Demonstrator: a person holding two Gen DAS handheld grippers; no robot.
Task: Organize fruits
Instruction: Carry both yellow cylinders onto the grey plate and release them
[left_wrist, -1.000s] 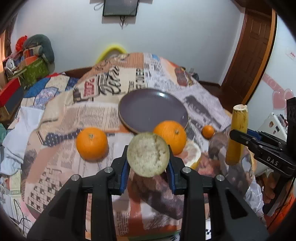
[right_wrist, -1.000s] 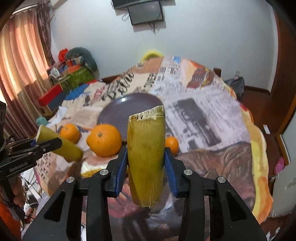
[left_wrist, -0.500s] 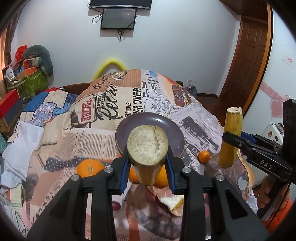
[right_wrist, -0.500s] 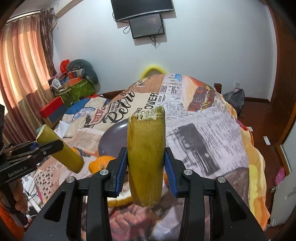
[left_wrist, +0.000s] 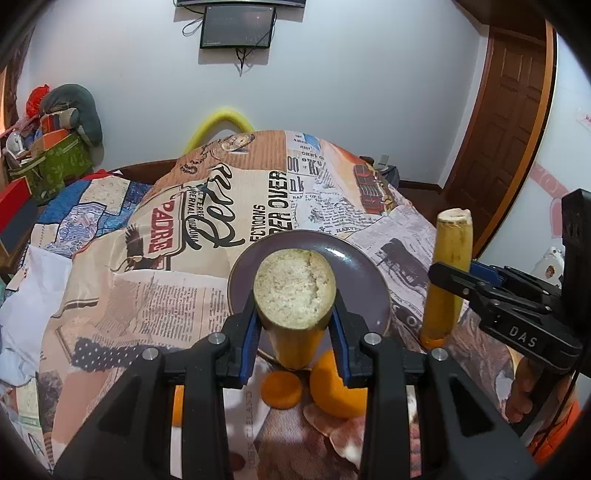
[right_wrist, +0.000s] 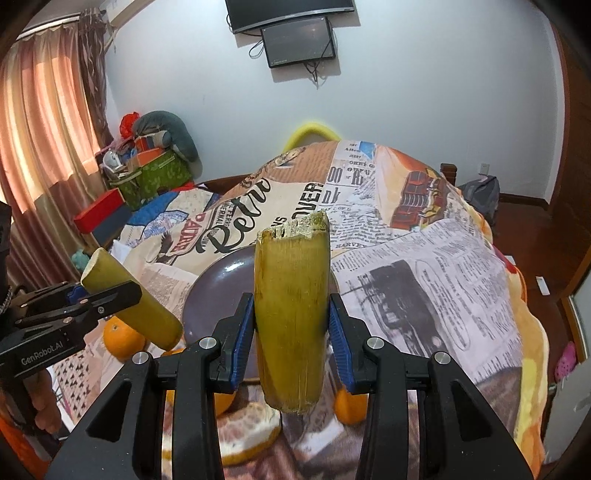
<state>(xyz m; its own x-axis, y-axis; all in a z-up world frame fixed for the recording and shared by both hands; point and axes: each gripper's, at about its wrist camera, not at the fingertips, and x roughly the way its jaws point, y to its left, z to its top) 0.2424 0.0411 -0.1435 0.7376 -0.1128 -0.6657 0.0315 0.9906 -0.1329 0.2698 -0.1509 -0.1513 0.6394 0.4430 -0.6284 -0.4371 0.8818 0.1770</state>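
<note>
Pinching one yellow-green cane piece (left_wrist: 295, 295) between its blue fingers (left_wrist: 248, 339), the left gripper (left_wrist: 295, 343) holds it before the purple plate (left_wrist: 354, 266) on the bed (left_wrist: 177, 288). On the right, the right gripper (right_wrist: 291, 347) clamps another upright cane piece (right_wrist: 291, 310). Oranges (left_wrist: 340, 387) lie near, below the fingers.
</note>
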